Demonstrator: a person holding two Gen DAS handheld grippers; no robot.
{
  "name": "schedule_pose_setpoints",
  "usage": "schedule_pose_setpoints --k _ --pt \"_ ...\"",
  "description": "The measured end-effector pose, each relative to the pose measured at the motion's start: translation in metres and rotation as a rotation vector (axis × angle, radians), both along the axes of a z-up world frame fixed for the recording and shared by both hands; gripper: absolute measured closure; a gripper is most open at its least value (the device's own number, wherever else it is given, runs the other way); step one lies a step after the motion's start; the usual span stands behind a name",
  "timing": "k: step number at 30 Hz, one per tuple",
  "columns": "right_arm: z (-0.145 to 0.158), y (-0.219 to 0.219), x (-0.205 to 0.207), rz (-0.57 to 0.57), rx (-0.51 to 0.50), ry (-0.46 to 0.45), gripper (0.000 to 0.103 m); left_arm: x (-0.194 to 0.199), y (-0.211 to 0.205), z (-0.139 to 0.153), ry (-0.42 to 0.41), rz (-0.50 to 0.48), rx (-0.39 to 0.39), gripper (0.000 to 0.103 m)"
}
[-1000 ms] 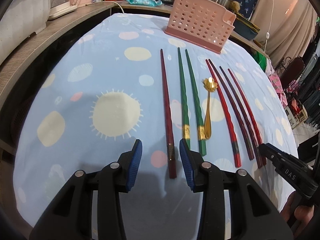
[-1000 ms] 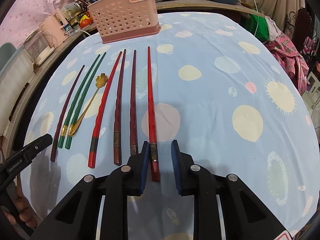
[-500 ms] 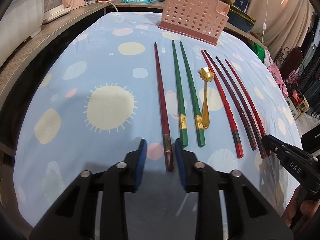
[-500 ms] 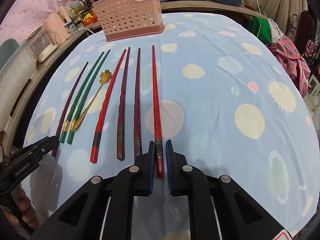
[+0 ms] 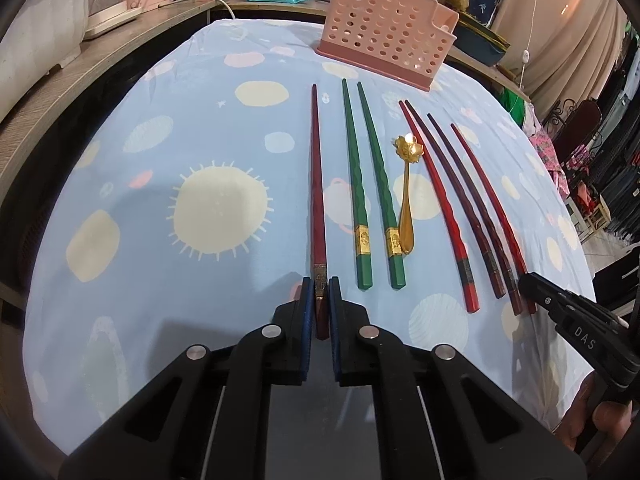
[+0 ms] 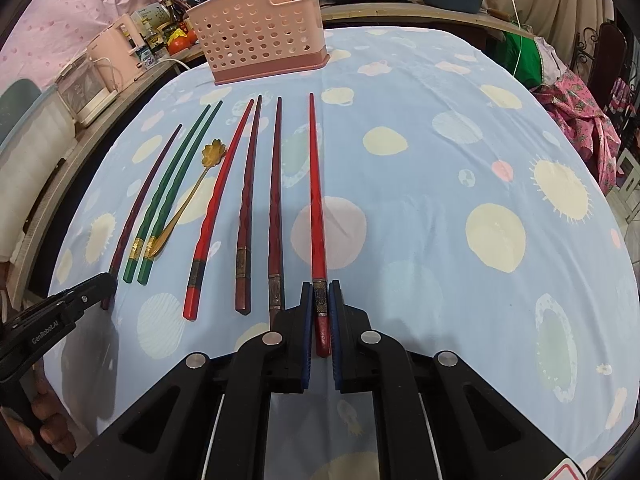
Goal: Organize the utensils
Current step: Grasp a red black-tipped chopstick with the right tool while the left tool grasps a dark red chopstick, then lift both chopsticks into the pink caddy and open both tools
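While seven chopsticks and one spoon lie side by side on the pale blue tablecloth, both grippers are clamped on the outermost sticks of the row. At the far left, the left gripper has just drawn its blue-padded jaws together on the thick end of the dark red chopstick, pressing on it just below its worn metal band; the stick lies flat and points away toward the pink perforated utensil holder, which stands upright at the far edge of the cloth. Next to it come two green chopsticks, faceted along the shaft and banded in gold near their thick ends. A gold spoon lies just beside the right green stick, its flower-shaped bowl turned to the far side and its handle end touching that stick's gold band. Then follows a bright red chopstick with a dark band and red tip, its thin end meeting that of the maroon chopstick beside it. Another dark chopstick with a dull metal band lies next, its thick end hidden behind the right gripper's finger. At the far right, the right gripper has its jaws pressed on the banded thick end of a red chopstick, whose tip also points toward the holder. Beyond the cloth, a counter carries pink appliances and jars.
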State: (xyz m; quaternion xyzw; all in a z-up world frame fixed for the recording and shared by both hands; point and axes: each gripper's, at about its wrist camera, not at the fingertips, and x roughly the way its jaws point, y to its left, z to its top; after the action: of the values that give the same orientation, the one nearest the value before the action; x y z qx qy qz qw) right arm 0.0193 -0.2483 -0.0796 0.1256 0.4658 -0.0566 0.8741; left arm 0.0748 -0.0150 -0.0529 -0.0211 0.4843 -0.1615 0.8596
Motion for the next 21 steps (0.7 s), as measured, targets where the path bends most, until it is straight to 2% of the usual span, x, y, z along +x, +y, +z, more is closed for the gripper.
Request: schedule_pose_setpoints --k 10,21 --pt "0.021 -0.006 -0.007 -0.008 -0.004 -0.057 0.096 -0.001 0.010 0.024 -0.041 0.016 -0.033 0.096" --pt "0.075 -0.025 -0.005 -0.042 0.015 -0.195 0.096 0.007 0.017 0.067 -0.110 0.032 -0.087 0.096"
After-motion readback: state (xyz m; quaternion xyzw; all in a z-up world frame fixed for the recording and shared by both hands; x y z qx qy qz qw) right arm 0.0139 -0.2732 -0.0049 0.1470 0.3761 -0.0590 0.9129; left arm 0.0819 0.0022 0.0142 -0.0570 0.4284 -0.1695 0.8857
